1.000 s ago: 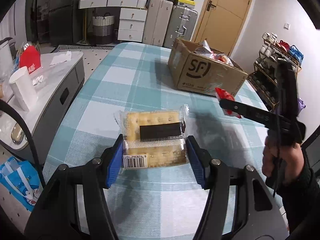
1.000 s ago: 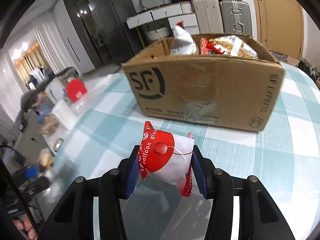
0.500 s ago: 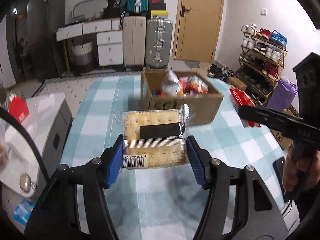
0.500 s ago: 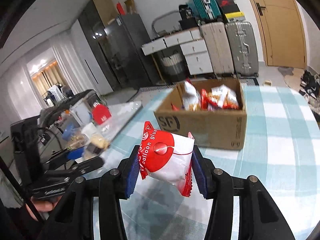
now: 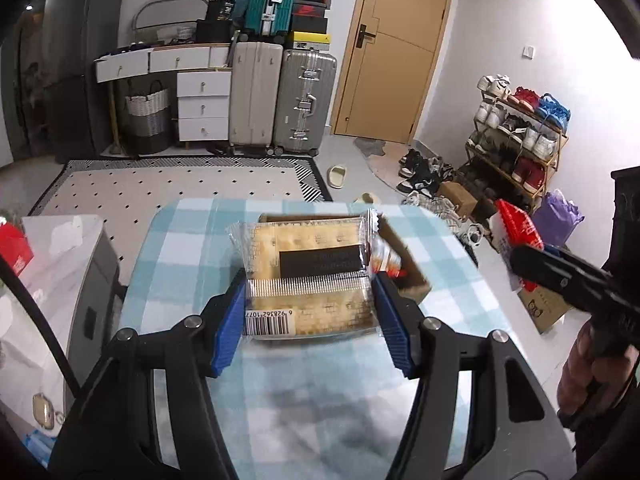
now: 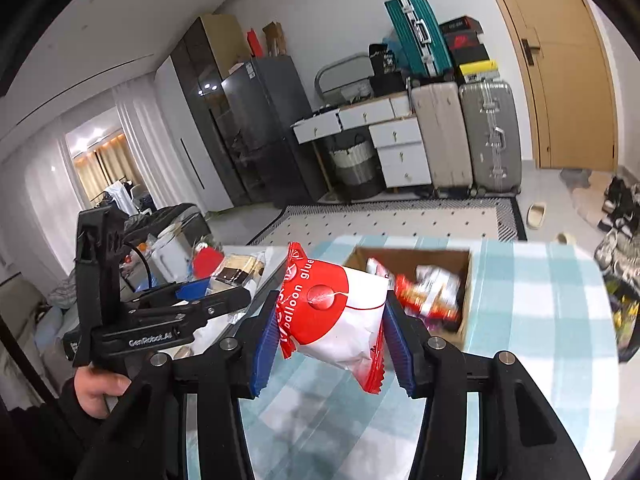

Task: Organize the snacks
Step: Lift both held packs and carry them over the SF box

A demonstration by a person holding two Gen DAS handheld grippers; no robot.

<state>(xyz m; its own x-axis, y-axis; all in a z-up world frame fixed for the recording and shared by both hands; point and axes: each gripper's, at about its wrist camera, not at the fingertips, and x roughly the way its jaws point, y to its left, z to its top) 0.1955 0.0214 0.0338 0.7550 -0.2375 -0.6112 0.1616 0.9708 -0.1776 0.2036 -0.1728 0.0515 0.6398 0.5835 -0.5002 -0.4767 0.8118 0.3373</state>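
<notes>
The blue fingers (image 5: 231,322) of the left gripper (image 5: 310,320) squeeze a clear flat pack of yellow crackers (image 5: 308,276) from both sides. The right gripper (image 6: 330,340) pinches a puffy red and white snack bag (image 6: 336,312). Both packs hang in the air above the blue and white checked table (image 6: 536,300). At 12 o'clock from each pack sits the open brown cardboard box (image 6: 466,276), full of snacks.
</notes>
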